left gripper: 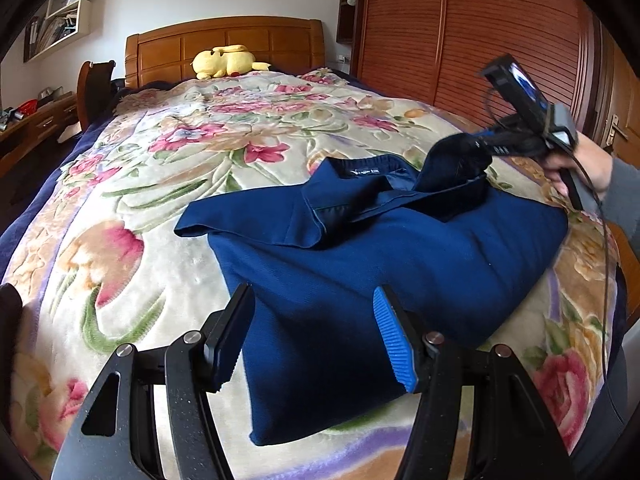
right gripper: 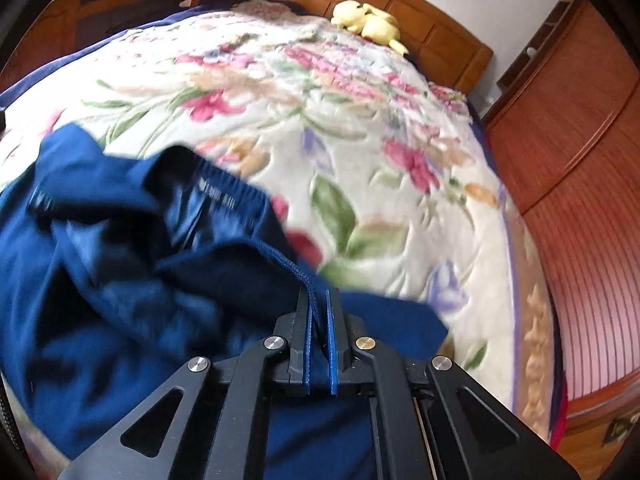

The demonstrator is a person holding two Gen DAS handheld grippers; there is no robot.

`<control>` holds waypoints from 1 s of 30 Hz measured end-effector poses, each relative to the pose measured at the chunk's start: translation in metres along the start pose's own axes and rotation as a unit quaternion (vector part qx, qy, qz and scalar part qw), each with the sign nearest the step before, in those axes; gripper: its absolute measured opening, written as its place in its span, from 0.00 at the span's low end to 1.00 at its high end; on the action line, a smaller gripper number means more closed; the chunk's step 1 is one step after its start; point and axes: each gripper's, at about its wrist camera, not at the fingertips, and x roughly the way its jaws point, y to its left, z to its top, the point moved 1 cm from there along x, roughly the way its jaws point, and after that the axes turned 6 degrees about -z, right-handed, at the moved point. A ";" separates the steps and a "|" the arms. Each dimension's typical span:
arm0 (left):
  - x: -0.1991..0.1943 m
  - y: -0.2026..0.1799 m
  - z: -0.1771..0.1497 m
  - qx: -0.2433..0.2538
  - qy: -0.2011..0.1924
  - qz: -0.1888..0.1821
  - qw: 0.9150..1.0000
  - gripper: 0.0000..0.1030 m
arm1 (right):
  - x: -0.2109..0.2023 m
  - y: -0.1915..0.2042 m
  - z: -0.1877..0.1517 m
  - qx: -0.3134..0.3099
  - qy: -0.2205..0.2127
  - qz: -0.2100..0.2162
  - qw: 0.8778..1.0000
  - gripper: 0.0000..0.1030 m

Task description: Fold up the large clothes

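floral bed [left gripper: 168, 184] carried a navy garment [left gripper: 360, 264]; right hand-held gripper [right gripper: 319, 312] pinched its hem, left hand-held gripper [left gripper: 316, 328] spread wide nearby.

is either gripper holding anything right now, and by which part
The right gripper is shut on the navy garment, pinching a ribbed hem edge. The left gripper is open above the garment and holds nothing.

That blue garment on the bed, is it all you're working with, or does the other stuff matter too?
In the job:
blue garment
right tool, pinching its edge
left tool, open above it

Just lying about:
yellow plush toy
floral blanket
wardrobe
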 end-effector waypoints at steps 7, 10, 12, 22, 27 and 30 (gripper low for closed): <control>-0.002 0.008 0.001 -0.008 -0.003 0.007 1.000 0.61 | 0.016 0.021 0.049 -0.004 -0.030 -0.023 0.999 0.06; -0.003 0.011 0.001 -0.009 -0.006 0.008 1.000 0.61 | 0.035 0.029 0.060 0.017 -0.008 -0.027 0.999 0.12; -0.004 0.012 0.002 -0.010 -0.007 0.009 1.000 0.61 | 0.041 0.031 0.067 0.032 -0.008 -0.029 0.999 0.30; -0.008 0.016 0.003 -0.006 -0.013 0.026 1.000 0.61 | 0.013 0.070 0.067 0.042 -0.055 0.093 0.993 0.63; -0.009 0.021 0.004 -0.013 -0.015 0.028 0.999 0.61 | 0.002 0.097 0.058 0.027 -0.057 0.153 0.986 0.63; -0.009 0.025 0.004 -0.019 -0.015 0.027 0.999 0.61 | -0.003 0.109 0.052 0.018 -0.053 0.186 0.981 0.63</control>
